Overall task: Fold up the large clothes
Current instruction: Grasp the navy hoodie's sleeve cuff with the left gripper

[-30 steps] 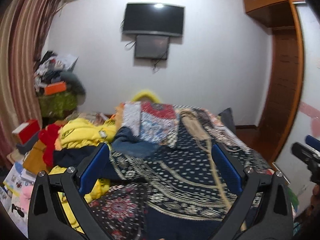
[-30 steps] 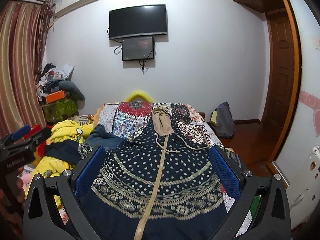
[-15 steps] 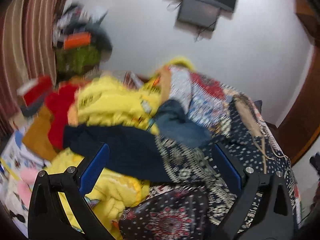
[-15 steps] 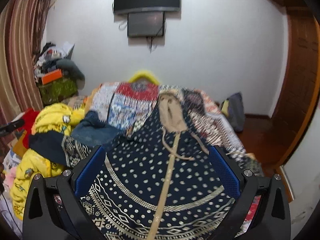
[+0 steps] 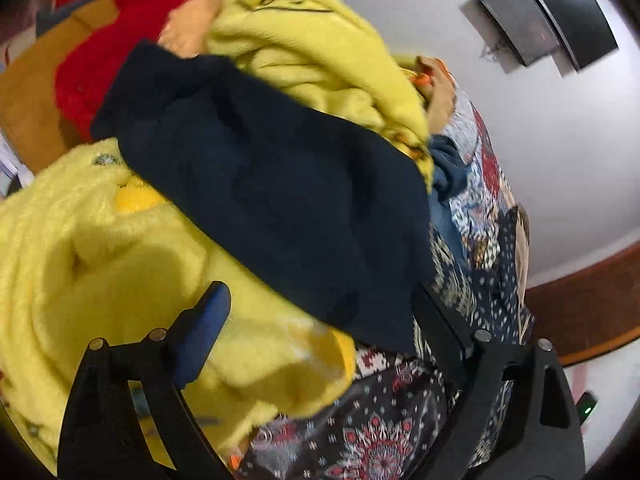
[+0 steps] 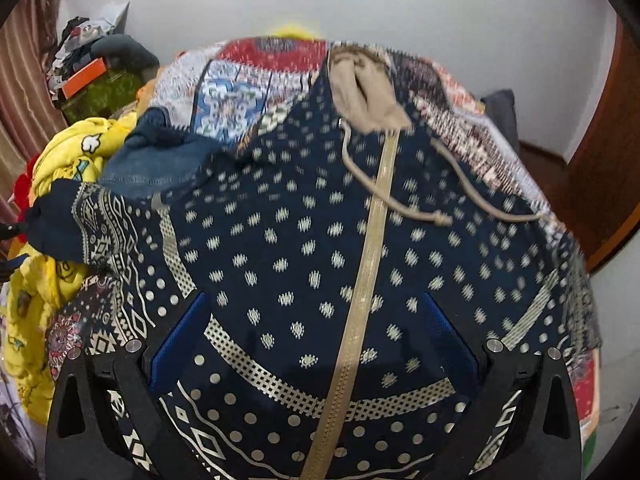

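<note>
A navy hoodie (image 6: 320, 240) with cream dots, a tan zip and a tan hood lies spread front-up on the bed. Its left sleeve (image 6: 92, 220) reaches onto the clothes pile; in the left wrist view the sleeve's plain navy end (image 5: 280, 184) lies across yellow fleece. My left gripper (image 5: 320, 312) is open, close over that sleeve end, jaws either side of it. My right gripper (image 6: 316, 328) is open just above the hoodie's lower front, holding nothing.
A pile of yellow fleece clothes (image 5: 100, 264) and a red garment (image 5: 120, 28) sits left of the bed. A patchwork bedspread (image 6: 248, 80) lies under the hoodie. Blue jeans (image 6: 160, 152) lie by the sleeve. A wooden door (image 6: 600, 152) is at right.
My left gripper has swung left and down to the sleeve on the yellow pile. My right gripper has dropped closer to the hoodie's front. Both stay open.
</note>
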A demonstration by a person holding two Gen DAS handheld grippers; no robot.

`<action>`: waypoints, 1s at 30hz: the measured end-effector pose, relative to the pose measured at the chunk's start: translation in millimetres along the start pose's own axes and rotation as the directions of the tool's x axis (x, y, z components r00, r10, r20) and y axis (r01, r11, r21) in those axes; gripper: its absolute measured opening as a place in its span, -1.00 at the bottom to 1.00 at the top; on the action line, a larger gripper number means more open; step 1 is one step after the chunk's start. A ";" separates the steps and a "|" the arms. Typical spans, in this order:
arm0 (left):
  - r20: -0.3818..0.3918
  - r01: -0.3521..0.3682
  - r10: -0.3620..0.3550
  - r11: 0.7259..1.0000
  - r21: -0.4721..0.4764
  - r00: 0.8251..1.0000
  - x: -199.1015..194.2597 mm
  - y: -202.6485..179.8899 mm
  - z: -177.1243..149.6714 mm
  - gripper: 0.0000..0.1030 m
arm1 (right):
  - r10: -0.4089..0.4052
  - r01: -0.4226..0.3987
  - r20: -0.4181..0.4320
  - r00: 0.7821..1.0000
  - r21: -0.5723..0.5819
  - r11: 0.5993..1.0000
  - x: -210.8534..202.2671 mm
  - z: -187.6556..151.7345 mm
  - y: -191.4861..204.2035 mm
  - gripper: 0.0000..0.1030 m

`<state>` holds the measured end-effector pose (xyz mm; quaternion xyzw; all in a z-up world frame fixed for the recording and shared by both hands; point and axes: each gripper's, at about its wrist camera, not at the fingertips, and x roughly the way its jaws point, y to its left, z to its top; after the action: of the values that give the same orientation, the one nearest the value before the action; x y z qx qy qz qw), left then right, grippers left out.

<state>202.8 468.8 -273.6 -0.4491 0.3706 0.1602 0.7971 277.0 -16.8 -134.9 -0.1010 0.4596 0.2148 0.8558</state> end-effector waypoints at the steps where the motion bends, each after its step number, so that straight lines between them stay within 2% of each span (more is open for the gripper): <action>1: 0.002 0.004 -0.004 1.000 -0.013 1.000 2.8 3.8 3.3 0.71 | 0.003 -0.003 -0.006 1.000 0.003 1.000 2.3 -0.1 -1.2 0.97; 4: 0.029 0.004 -0.003 0.999 -0.034 1.000 7.5 10.7 15.0 0.58 | 0.014 -0.013 -0.018 1.000 0.015 1.000 6.0 -1.4 -5.4 0.97; 5: 0.044 -0.012 0.013 0.999 -0.031 0.999 8.7 11.1 18.8 0.54 | 0.016 -0.016 -0.020 1.000 0.019 1.000 6.0 -2.3 -6.7 0.97; 7: 0.076 -0.088 0.089 0.996 -0.012 0.993 12.0 10.0 27.0 0.48 | 0.015 -0.015 -0.022 1.000 0.023 1.000 6.3 -2.4 -7.4 0.97; 10: 0.103 -0.231 0.225 0.972 0.047 0.969 22.3 5.6 35.4 0.08 | 0.012 -0.011 -0.018 1.000 0.019 1.000 3.3 -3.0 -7.0 0.97; 11: 0.103 -0.258 0.252 0.965 0.050 0.962 24.7 4.9 37.8 -0.17 | 0.009 -0.009 -0.015 1.000 0.015 1.000 0.9 -3.6 -6.8 0.97; 12: 0.102 -0.272 0.266 0.961 0.044 0.959 25.5 3.2 39.9 -0.44 | 0.006 -0.005 -0.012 1.000 0.010 1.000 -1.7 -4.0 -5.8 0.97; 14: 0.110 -0.278 0.273 0.960 0.039 0.956 21.3 -2.7 42.3 -0.83 | -0.004 0.004 -0.001 1.000 -0.002 1.000 -7.6 -5.3 -5.5 0.97; 16: 0.148 -0.309 0.298 0.949 0.060 0.943 9.9 -17.0 43.8 -0.87 | -0.019 0.019 0.010 1.000 -0.014 1.000 -13.9 -6.0 -6.1 0.97; 19: 0.226 -0.309 0.277 0.943 0.122 0.934 -17.7 -47.3 44.0 -0.92 | -0.030 0.031 0.029 0.999 -0.019 0.999 -25.1 -6.7 -10.7 0.97; 22: 0.293 -0.255 0.195 0.950 0.182 0.936 -49.3 -82.3 45.2 -0.94 | -0.031 0.032 0.046 0.998 -0.008 0.999 -35.5 -6.3 -18.6 0.97; 25: 0.344 -0.199 0.101 0.945 0.261 0.933 -78.0 -128.8 42.7 -0.95 | -0.036 0.036 0.058 0.998 0.000 0.999 -44.1 -7.1 -26.4 0.97; 30: 0.377 -0.137 -0.035 0.898 0.418 0.926 -100.1 -226.1 20.7 -0.96 | -0.049 0.048 0.087 0.995 0.008 0.999 -59.3 -11.3 -40.4 0.97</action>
<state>277.6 370.5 -58.4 -0.2098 0.2497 0.1770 0.9286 258.5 -73.1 -92.9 -0.1001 0.4200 0.1969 0.8803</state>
